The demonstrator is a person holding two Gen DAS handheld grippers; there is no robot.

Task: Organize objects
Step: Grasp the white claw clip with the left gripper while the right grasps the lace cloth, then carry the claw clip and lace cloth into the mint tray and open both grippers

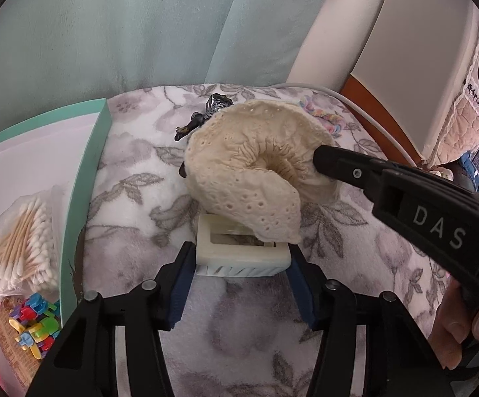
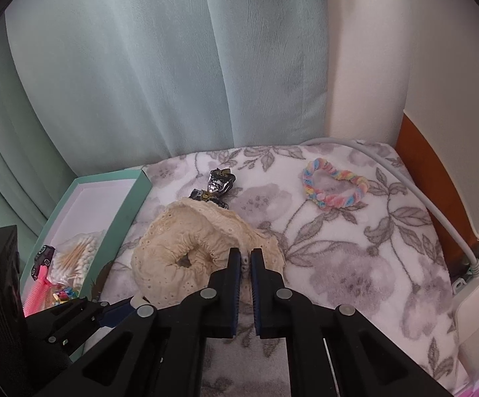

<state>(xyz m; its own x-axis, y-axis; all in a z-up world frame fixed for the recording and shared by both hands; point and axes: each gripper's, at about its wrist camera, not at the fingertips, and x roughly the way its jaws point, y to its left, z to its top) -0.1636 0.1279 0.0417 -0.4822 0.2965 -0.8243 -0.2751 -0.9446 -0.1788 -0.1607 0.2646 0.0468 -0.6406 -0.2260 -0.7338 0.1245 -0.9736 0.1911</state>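
Now pinching the cream lace scrunchie (image 2: 189,251) in the right gripper (image 2: 246,261), jaws clenched on its ruffled edge, lifted partly off the floral blanket (image 2: 355,264). Left gripper (image 1: 241,258) spread wide either side of a small white plastic case (image 1: 239,251), not yet squeezing. Teal box (image 1: 84,172) waiting at nine o'clock, cotton swabs (image 1: 21,241) and coloured clips (image 1: 36,324) already inside. Looks like mid-pickup; next, probably carrying the scrunchie over toward nine o'clock and releasing above the box. Rainbow hair tie (image 2: 335,188) at one o'clock and a dark figurine (image 2: 216,185) at twelve still to collect.
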